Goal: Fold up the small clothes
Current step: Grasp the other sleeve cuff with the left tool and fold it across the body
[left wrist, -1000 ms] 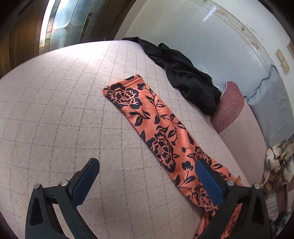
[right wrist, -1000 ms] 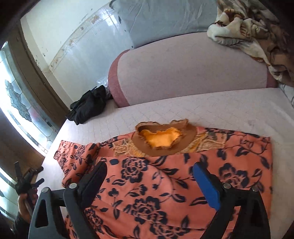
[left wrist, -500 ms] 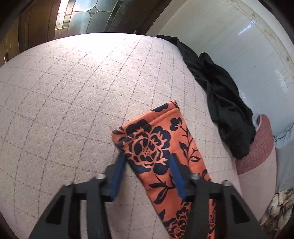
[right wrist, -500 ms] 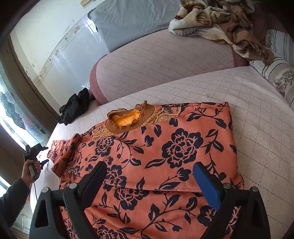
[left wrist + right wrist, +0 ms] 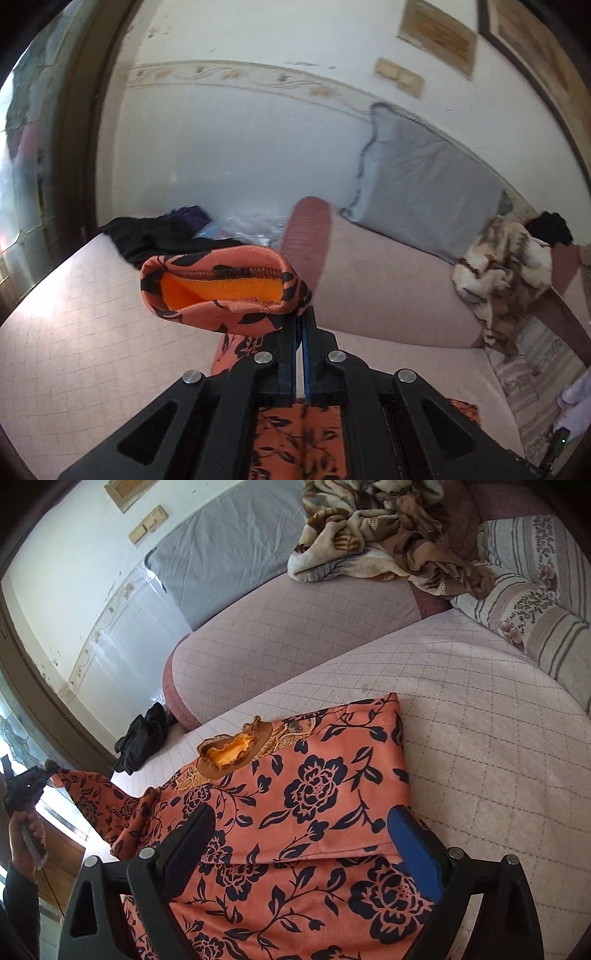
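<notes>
An orange top with dark flowers (image 5: 317, 790) lies spread on the quilted pink bed (image 5: 480, 738), its brown collar (image 5: 229, 753) towards the far side. My left gripper (image 5: 300, 314) is shut on the sleeve cuff (image 5: 221, 288), which hangs lifted above the bed with its orange lining showing. In the right wrist view the left gripper (image 5: 26, 782) sits at the far left in a hand, with the sleeve (image 5: 99, 805) stretched up to it. My right gripper (image 5: 301, 834) hovers open over the top's body, a folded edge between its fingers, and grips nothing.
A black garment (image 5: 155, 236) lies at the bed's far corner. A pink bolster (image 5: 295, 627) runs along the back with a grey cushion (image 5: 424, 192) behind it. A brown patterned blanket (image 5: 369, 528) and a striped pillow (image 5: 528, 590) lie at the right.
My left gripper has closed on the sleeve cuff and lifted it off the bed. My right gripper has moved across the top's body, staying open.
</notes>
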{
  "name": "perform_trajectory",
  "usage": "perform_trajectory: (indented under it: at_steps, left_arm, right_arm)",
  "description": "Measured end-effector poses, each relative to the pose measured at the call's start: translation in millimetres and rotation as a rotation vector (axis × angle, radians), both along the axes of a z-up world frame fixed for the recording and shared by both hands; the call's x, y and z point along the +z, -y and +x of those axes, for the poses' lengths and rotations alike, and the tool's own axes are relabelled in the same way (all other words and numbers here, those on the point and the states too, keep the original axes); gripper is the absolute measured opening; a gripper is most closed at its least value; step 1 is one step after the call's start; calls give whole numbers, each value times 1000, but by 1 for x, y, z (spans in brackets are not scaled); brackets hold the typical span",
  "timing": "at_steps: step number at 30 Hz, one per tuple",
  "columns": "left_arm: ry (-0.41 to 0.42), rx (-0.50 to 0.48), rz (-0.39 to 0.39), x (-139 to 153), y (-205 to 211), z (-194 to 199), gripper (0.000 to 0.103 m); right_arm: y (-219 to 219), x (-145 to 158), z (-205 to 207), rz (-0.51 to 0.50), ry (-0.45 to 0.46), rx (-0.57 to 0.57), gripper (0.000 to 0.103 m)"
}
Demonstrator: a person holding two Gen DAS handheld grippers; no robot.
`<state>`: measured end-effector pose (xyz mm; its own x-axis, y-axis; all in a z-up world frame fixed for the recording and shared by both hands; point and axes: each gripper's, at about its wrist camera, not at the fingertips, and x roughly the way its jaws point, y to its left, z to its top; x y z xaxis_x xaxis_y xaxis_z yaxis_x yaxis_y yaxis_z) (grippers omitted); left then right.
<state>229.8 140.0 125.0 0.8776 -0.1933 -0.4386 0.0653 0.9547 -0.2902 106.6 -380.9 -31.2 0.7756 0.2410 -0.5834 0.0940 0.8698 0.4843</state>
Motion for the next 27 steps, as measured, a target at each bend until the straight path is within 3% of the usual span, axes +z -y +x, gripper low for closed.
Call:
perform_trajectory:
  at_steps: [4, 7, 8, 9, 10, 11, 12, 14, 17, 20, 24, 27]
  left_arm:
    - [33, -244, -33, 18, 125, -19, 2]
    - [-17, -381, -44, 2, 211, -23, 3]
    - [-45, -421, -39, -11, 238, -23, 11]
    - [-98, -483, -23, -30, 263, -20, 27]
    - [-192, -551, 2, -53, 287, -16, 76]
    - [-283, -575, 38, -78, 305, -15, 88]
    - [-344, -571, 67, -101, 313, -18, 88]
    - [-413, -547, 83, -130, 301, -28, 87]
    - [-411, -462, 59, -141, 251, -40, 87]
    - [-401, -348, 91, -150, 188, -47, 87]
    - [-420, -132, 93, -169, 106, -46, 87]
    - [-452, -22, 86, -187, 68, -36, 87]
  right_arm:
    - [21, 7, -23, 40, 33, -44, 96]
    - [36, 9, -37, 69, 46, -76, 96]
    - [40, 8, -41, 80, 45, -87, 96]
    - [44, 7, -44, 93, 43, -96, 96]
    - [46, 4, -47, 105, 35, -101, 96]
    - [50, 1, -48, 116, 22, -109, 96]
    - [52, -2, -49, 129, 11, -115, 96]
    - [57, -5, -50, 164, 0, -115, 96]
    - [59, -6, -51, 178, 2, -92, 96]
    - [57, -6, -39, 204, -4, -58, 96]
    - [35, -2, 3, 220, -36, 46, 96]
    - [17, -8, 46, 162, -107, 89, 96]
